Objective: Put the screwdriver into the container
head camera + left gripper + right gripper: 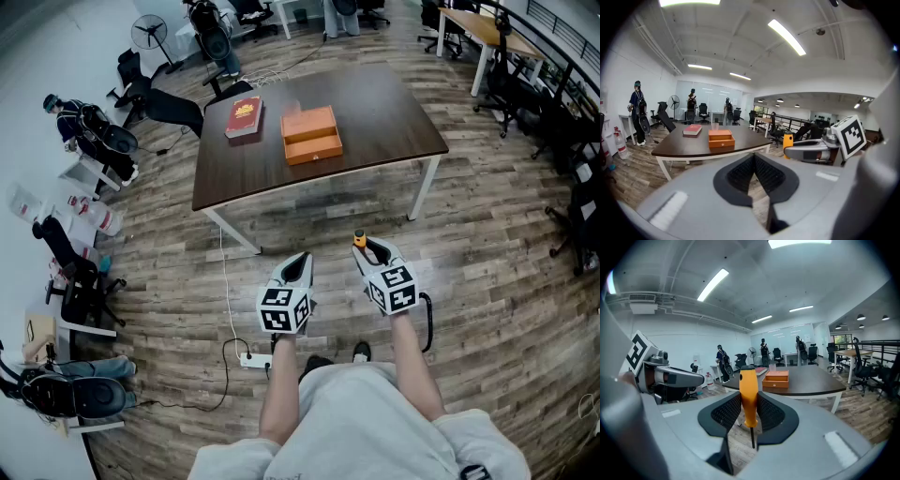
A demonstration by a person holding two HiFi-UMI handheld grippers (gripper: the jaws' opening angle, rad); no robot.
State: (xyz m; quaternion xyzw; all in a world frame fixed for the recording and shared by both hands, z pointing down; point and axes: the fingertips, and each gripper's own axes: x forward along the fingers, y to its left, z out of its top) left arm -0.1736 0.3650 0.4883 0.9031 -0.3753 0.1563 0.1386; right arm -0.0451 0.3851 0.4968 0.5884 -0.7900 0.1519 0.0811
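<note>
My right gripper has its jaws clamped on the orange screwdriver. My left gripper has its jaws together, empty. Both are short of the tabletop carrying the container.

The left gripper and the right gripper are grey plastic, with black ribbed pads and white cubes bearing black square markers. The person wears pale grey clothes.

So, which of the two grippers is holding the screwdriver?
The right gripper: its jaws clamp the orange screwdriver. The left gripper is shut on nothing.
</note>
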